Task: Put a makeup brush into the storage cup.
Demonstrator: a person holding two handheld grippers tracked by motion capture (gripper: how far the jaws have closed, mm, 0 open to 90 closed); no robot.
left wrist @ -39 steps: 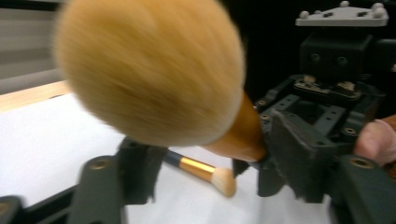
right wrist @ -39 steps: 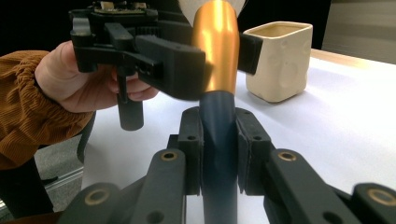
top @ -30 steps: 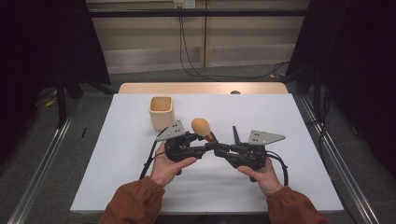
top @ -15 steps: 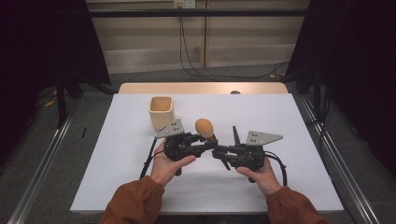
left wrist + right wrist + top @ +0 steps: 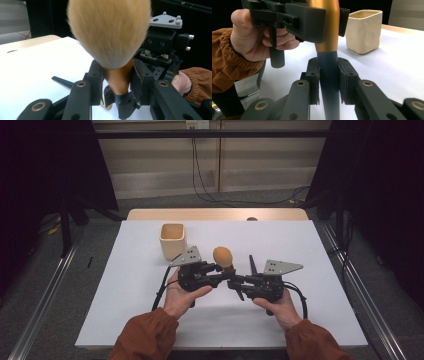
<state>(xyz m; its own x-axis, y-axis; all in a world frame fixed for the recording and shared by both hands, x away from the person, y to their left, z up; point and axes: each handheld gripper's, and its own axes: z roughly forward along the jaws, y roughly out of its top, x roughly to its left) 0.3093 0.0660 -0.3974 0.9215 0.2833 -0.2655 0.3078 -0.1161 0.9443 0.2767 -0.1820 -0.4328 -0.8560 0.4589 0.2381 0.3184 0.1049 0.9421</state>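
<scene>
I take the cup (image 5: 173,240) as my landmark. Going left to right: it sits empty at the back of the table (image 5: 125,310). Just in front of it and to its right, my left gripper (image 5: 218,269) has been closing and now pinches the brush (image 5: 223,256) on its gold neck, fluffy end up. Further right, my right gripper (image 5: 234,283) squeezes the dark handle. I think the brush is picked up; putting it in the cup is left.
</scene>
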